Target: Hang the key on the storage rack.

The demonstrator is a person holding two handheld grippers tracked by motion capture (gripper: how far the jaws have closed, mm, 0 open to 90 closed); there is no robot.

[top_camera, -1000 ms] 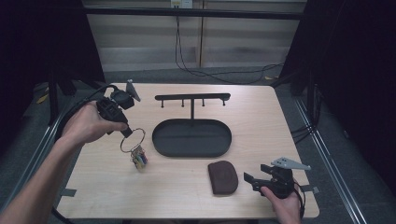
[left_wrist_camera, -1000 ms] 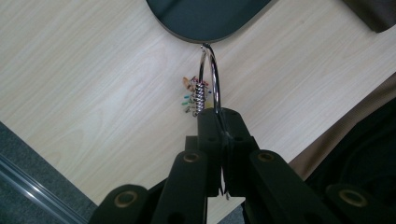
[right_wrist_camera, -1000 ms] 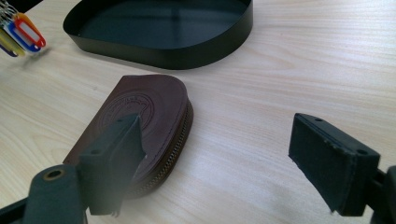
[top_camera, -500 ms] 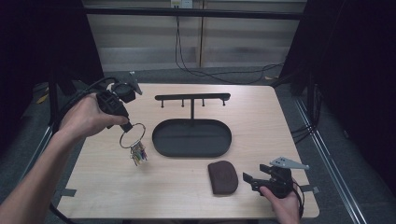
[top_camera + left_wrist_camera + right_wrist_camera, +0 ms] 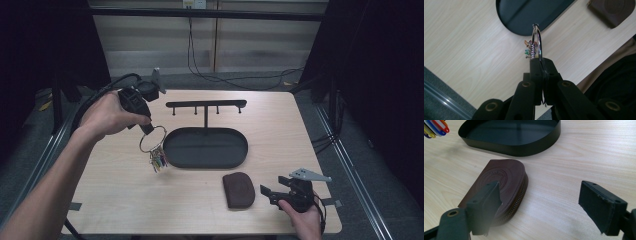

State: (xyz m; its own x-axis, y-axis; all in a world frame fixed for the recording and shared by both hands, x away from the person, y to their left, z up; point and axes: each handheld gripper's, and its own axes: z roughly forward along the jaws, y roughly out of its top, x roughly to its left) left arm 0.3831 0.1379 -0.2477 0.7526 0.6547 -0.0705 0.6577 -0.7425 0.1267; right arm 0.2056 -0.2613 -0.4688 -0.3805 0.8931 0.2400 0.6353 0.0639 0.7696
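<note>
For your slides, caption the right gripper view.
Open right gripper beside a brown zipped pouch, black oval tray behind.

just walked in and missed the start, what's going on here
A person holds a gripper in each hand at a wooden table. The left gripper is shut on a metal key ring with coloured tags, held up beside the black oval tray. The right gripper sits open next to a brown zip pouch, not touching it.

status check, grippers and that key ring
Left gripper shut on key ring, lifted beside the tray. Right gripper open, by brown pouch. Nothing in the way.
</note>
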